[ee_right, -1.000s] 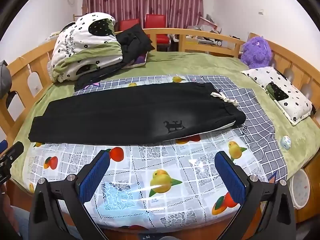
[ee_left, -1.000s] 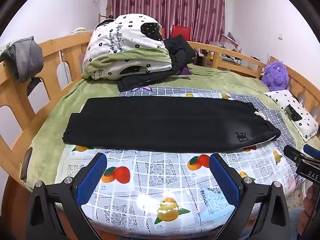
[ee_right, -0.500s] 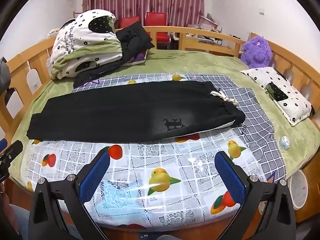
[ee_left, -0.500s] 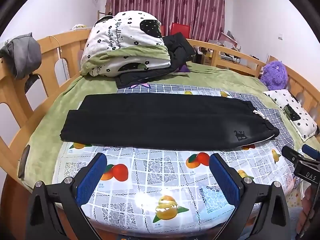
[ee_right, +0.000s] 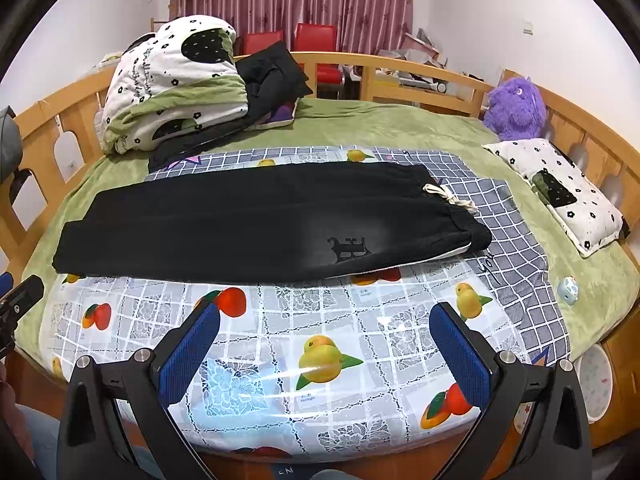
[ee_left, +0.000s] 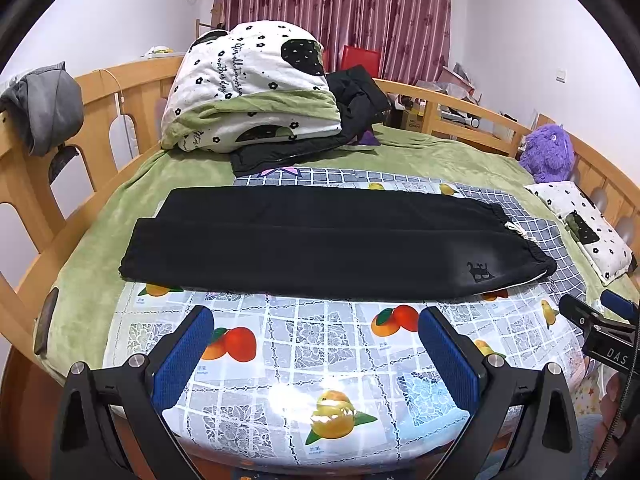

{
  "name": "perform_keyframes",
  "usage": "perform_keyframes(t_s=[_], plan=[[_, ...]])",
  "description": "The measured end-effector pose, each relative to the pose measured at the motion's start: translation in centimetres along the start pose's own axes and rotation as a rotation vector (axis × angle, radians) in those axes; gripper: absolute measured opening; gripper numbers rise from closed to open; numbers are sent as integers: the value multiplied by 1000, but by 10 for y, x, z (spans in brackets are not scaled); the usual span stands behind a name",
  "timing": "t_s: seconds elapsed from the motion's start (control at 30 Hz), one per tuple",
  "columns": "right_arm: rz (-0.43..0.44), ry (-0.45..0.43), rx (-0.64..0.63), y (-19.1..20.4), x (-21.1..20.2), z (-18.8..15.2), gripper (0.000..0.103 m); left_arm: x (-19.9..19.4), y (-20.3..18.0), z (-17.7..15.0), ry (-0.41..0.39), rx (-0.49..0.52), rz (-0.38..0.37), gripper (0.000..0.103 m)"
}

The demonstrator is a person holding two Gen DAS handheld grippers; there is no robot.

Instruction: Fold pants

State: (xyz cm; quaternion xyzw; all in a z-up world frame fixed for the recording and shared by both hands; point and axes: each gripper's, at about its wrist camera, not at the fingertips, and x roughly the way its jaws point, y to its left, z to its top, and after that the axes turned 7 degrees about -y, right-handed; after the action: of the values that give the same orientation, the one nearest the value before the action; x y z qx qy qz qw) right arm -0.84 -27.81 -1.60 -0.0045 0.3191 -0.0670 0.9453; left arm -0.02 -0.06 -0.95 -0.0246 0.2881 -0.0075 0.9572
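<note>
Black pants point(ee_left: 320, 244) lie flat across the bed, folded lengthwise, waistband with a white drawstring at the right and leg cuffs at the left. They also show in the right wrist view point(ee_right: 256, 220). My left gripper point(ee_left: 316, 328) is open and empty, held near the bed's front edge, short of the pants. My right gripper point(ee_right: 324, 324) is open and empty, also short of the pants. The right gripper's tip shows at the right edge of the left wrist view point(ee_left: 600, 320).
The pants rest on a glossy fruit-print cloth point(ee_left: 320, 360) over a green bedspread point(ee_right: 400, 128). A folded quilt point(ee_left: 248, 88) and dark clothes lie at the back left. A purple plush toy point(ee_right: 516, 108) and a small pillow point(ee_right: 560, 192) lie at the right. Wooden rails point(ee_left: 132, 92) ring the bed.
Both grippers have risen and drawn back slightly, so the bed sits a little lower in both views. The pants have not moved. Both grippers stay open.
</note>
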Motion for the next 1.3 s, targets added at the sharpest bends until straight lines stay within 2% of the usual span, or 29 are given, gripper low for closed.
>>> perform_keyframes(t_s=[1.3], plan=[[0,-4,-22,5,-1,1,103,0,3,0,6,-12,-7,103]])
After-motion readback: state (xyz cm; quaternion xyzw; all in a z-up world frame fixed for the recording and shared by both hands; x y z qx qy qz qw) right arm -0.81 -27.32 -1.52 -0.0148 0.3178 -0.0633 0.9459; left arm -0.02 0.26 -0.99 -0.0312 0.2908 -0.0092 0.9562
